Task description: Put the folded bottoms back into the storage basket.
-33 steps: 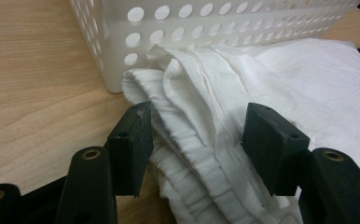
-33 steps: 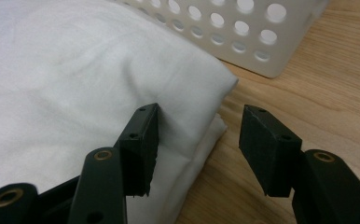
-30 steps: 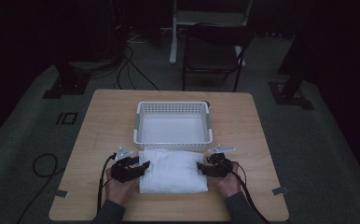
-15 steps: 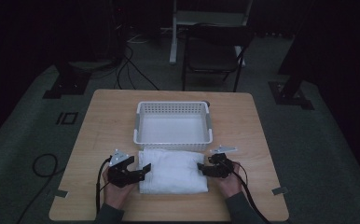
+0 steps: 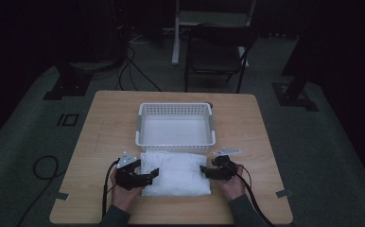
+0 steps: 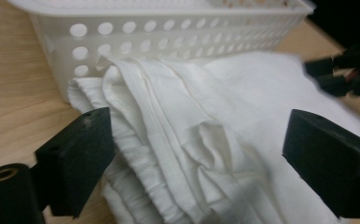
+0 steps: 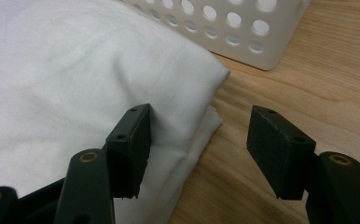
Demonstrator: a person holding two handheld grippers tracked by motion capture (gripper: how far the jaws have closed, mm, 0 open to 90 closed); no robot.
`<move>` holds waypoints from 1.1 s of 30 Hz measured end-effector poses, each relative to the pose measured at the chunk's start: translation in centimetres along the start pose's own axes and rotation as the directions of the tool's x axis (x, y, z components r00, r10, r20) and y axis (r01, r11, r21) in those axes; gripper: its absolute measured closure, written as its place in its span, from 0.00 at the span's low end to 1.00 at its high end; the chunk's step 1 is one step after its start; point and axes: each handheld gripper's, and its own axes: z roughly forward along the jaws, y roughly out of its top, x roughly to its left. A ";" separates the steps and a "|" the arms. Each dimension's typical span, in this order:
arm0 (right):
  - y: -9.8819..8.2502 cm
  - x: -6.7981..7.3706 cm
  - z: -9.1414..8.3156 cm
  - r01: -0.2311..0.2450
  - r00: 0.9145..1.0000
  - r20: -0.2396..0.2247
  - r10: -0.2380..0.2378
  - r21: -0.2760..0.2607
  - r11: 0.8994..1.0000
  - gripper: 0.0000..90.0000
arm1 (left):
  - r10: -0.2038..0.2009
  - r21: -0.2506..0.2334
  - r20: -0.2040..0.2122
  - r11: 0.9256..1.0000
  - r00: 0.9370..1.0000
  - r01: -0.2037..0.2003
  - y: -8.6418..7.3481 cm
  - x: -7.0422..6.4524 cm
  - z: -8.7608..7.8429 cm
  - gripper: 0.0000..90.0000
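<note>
Compared with one second ago, the jaws of my left gripper [image 5: 148, 174] have just been opening; now they stand wide apart, with the bunched edge of the folded white cloth [image 5: 175, 173] between them, and the pads do not press on it. In the left gripper view the cloth [image 6: 206, 140] shows several soft folds in the middle of the frame, and the jaws are at the lower left and lower right, away from the fabric. The jaws of my right gripper [image 5: 208, 171] have also just been opening a little. In the right gripper view one jaw lies against the cloth's [image 7: 75, 84] corner at the lower left, and the other stands over bare wood at the lower right, so nothing is clamped. The cloth itself lies in the same place as before, in the lower middle of the high view, on the wooden table [image 5: 109, 123].

Just above the cloth stands the white perforated basket [image 5: 176, 109]. Its inside looks empty. The cloth touches its near wall.
</note>
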 end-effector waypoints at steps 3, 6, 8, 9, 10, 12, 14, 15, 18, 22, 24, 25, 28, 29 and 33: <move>0.0 0.0 0.0 0.004 1.000 0.004 -0.004 -0.002 1.000 0.44 | -0.005 0.034 -0.041 0.999 0.999 0.007 -0.4 0.3 1.2 0.09; 0.0 0.0 -0.1 0.003 1.000 0.004 -0.003 -0.003 1.000 0.44 | -0.015 0.053 -0.055 0.998 0.998 0.018 -0.9 1.0 2.2 0.03; 0.0 0.0 -0.1 0.001 1.000 0.002 -0.001 -0.003 1.000 0.44 | -0.034 0.050 -0.035 0.998 0.999 0.036 -1.1 1.4 2.7 0.03; 0.0 0.0 -0.1 0.001 1.000 0.003 -0.001 -0.003 1.000 0.44 | -0.043 0.053 -0.027 0.998 0.999 0.045 -1.2 1.5 2.8 0.03; 0.0 0.0 -0.1 0.001 1.000 0.003 -0.001 -0.004 1.000 0.44 | -0.051 0.058 -0.022 0.997 0.998 0.052 -1.2 1.6 2.8 0.03; 0.0 0.0 -0.2 -0.001 1.000 0.006 0.001 -0.004 1.000 0.44 | -0.062 0.063 -0.013 0.996 0.998 0.062 -1.2 1.8 3.0 0.03; 0.1 0.1 -0.4 -0.003 1.000 0.010 0.004 -0.006 1.000 0.44 | -0.087 0.071 -0.003 0.994 0.996 0.087 -1.2 2.0 3.1 0.03; 0.1 0.1 -0.6 0.000 1.000 0.013 0.000 -0.015 1.000 0.44 | -0.107 0.081 0.004 0.991 0.994 0.106 -1.2 2.1 3.2 0.03; 0.3 0.6 -2.0 0.006 1.000 0.024 -0.004 -0.060 0.998 0.45 | -0.124 0.099 0.016 0.988 0.992 0.122 -1.1 2.4 3.4 0.03; 0.3 1.5 -3.1 -0.009 0.998 -0.059 0.002 -0.107 0.994 0.40 | -0.116 0.106 0.022 0.988 0.993 0.113 -1.1 2.4 3.5 0.03; 0.2 1.8 -2.9 -0.027 0.996 -0.083 0.019 -0.102 0.994 0.30 | -0.112 0.107 0.025 0.988 0.993 0.109 -1.1 2.4 3.5 0.03; 0.1 1.8 -2.6 -0.028 0.997 -0.073 0.021 -0.096 0.995 0.26 | -0.111 0.107 0.026 0.988 0.993 0.107 -1.1 2.4 3.5 0.03; 0.1 1.6 -1.8 -0.041 0.997 -0.068 0.037 -0.070 0.997 0.20 | -0.108 0.107 0.030 0.989 0.994 0.104 -1.0 2.5 3.5 0.03; 0.1 1.5 -1.3 -0.053 0.996 -0.079 0.048 -0.054 0.997 0.18 | -0.109 0.108 0.032 0.989 0.994 0.105 -1.0 2.4 3.5 0.03; -0.1 1.1 0.2 -0.089 0.990 -0.109 0.089 -0.003 0.996 0.15 | -0.108 0.110 0.045 0.989 0.993 0.103 -1.0 2.5 3.5 0.05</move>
